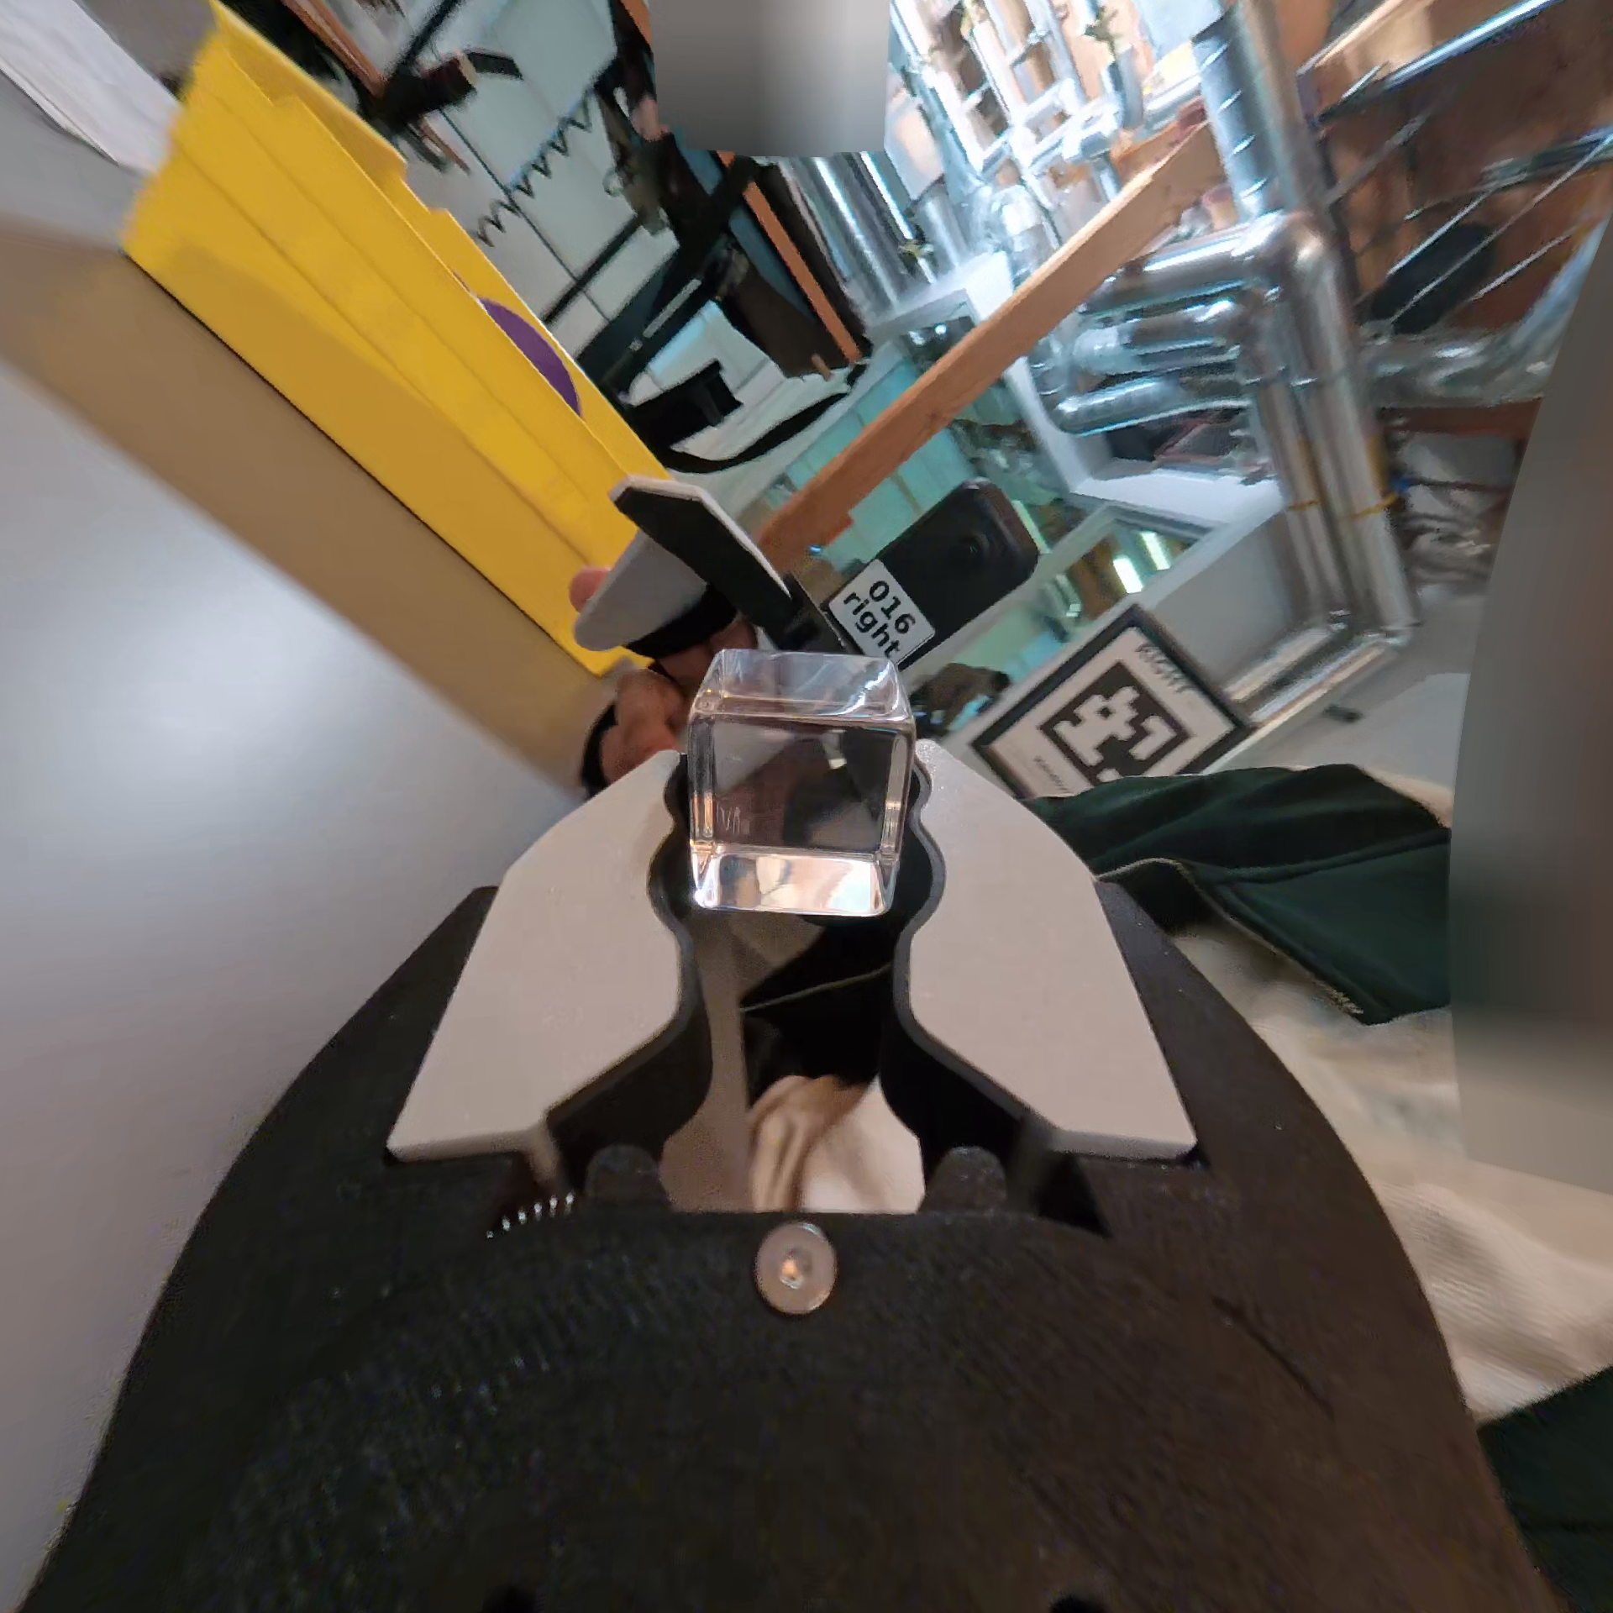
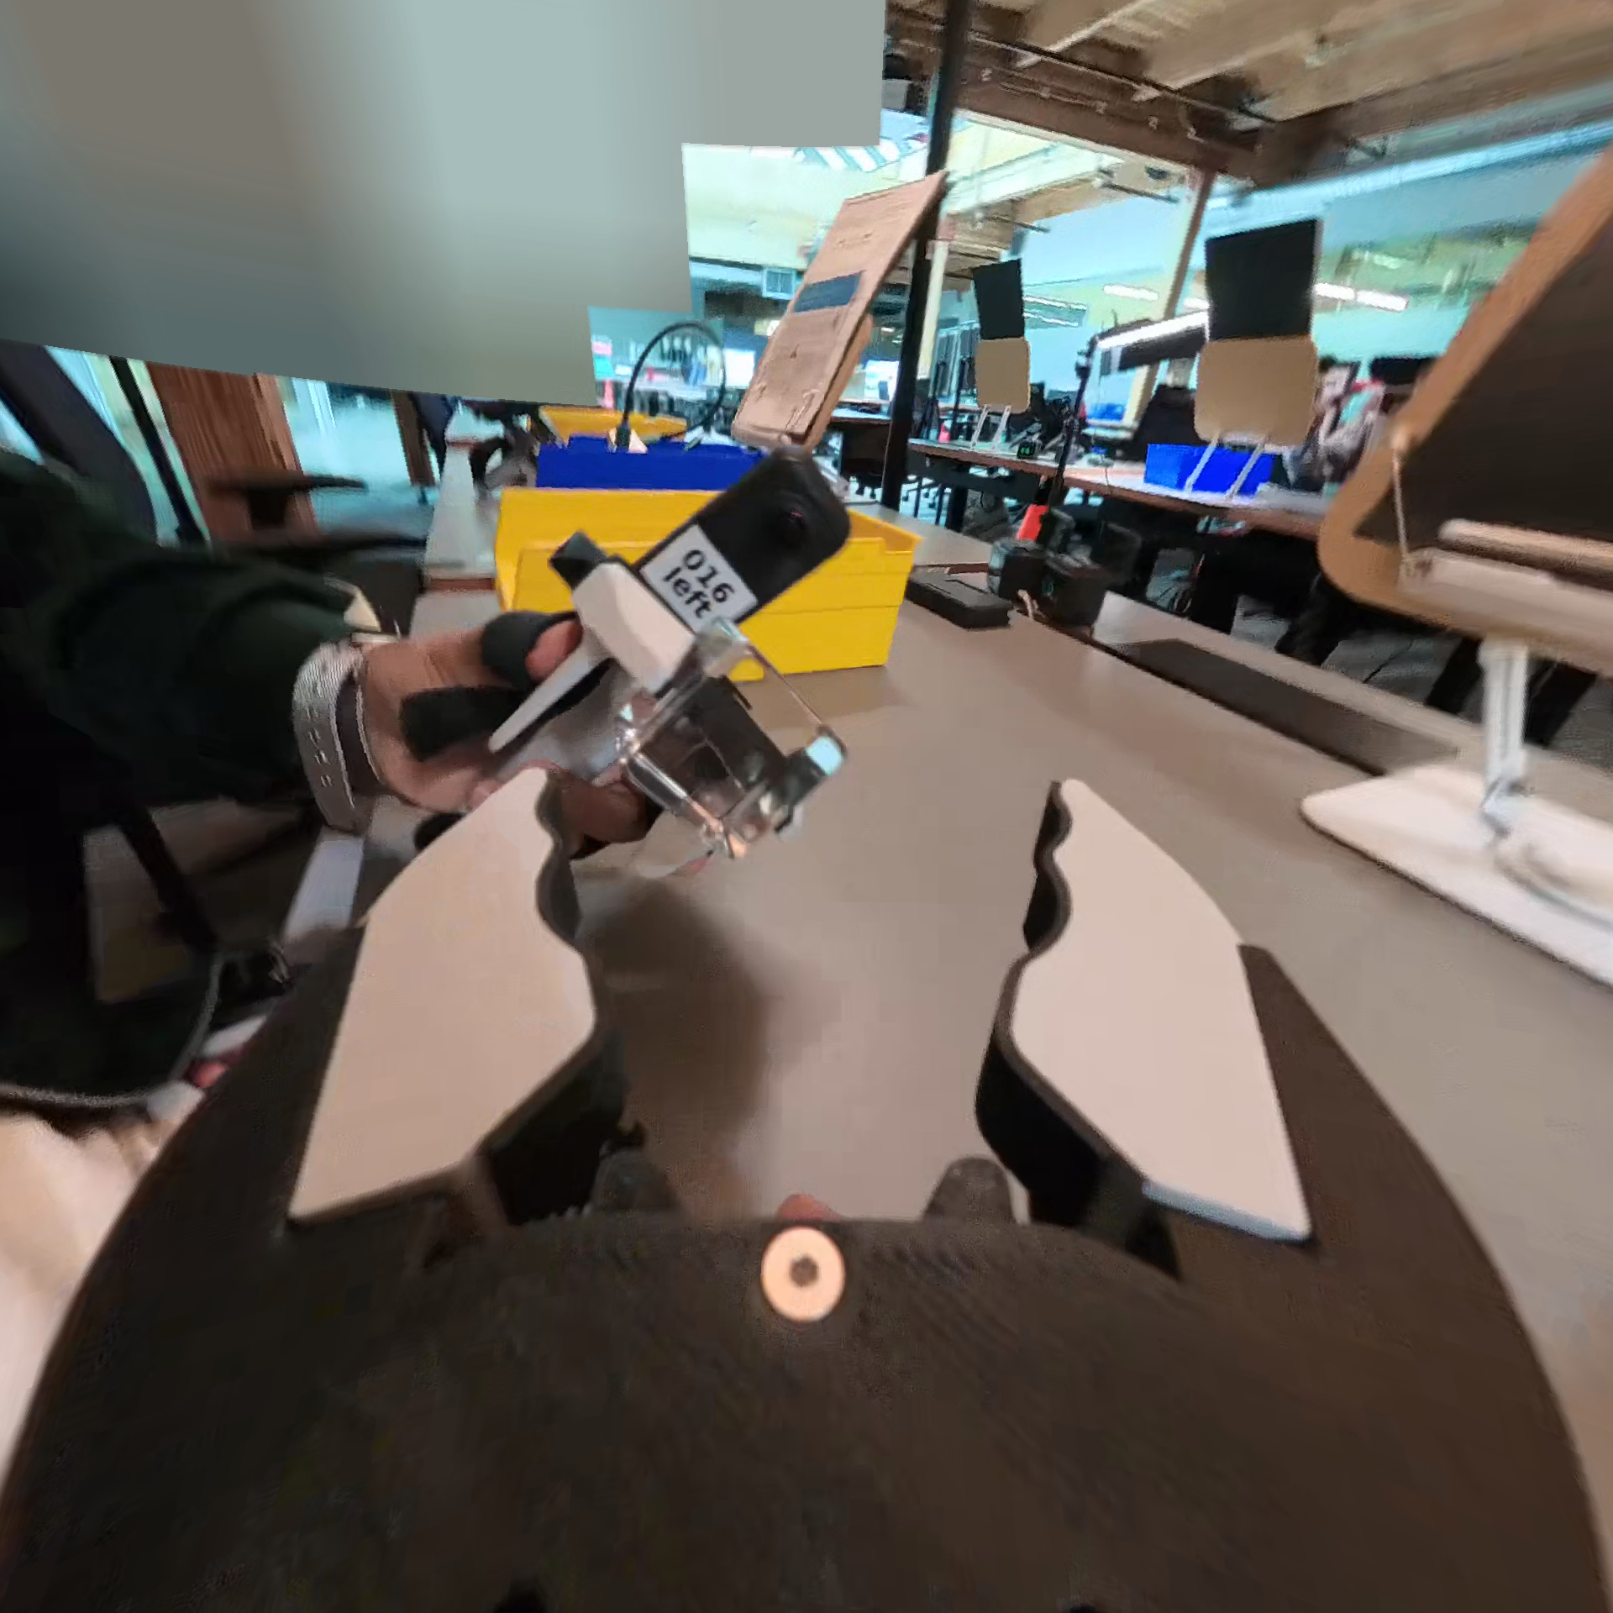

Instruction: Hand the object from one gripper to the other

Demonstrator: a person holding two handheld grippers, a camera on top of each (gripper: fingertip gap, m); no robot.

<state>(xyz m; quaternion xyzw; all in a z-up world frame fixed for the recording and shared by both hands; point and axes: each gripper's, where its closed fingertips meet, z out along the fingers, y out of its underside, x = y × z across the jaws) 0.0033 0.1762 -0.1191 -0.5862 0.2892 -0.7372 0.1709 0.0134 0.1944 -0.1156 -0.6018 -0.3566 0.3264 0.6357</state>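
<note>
Grey laminate table (image 2: 916,785) carries the whole work area. Yellow bins (image 2: 698,559) stand stacked at its far side, with a blue bin (image 2: 646,467) behind them; a white stand with a wooden panel (image 2: 1484,742) occupies the far right. None of these lies between the two grippers.

Left gripper (image 1: 799,785) is pinching a clear cube (image 1: 799,785) near its fingertips, the jaws pressed against the cube's two side faces. The cube is held in the air above the table, well clear of the surface. In the right wrist view the same cube (image 2: 733,759) appears at the left, just beyond the left finger.

Right gripper (image 2: 799,838) is spread wide and holds nothing.

Step in hand, as judged: approach before transfer. The cube is not yet between the right gripper's jaws.

Next move calls for shifting the right gripper left and forward until the jaws straddle the cube's free faces, avoiding the left gripper's fingers (image 1: 593,943). Only limited bare surface remains to grip, and the smooth faces may slip.
</note>
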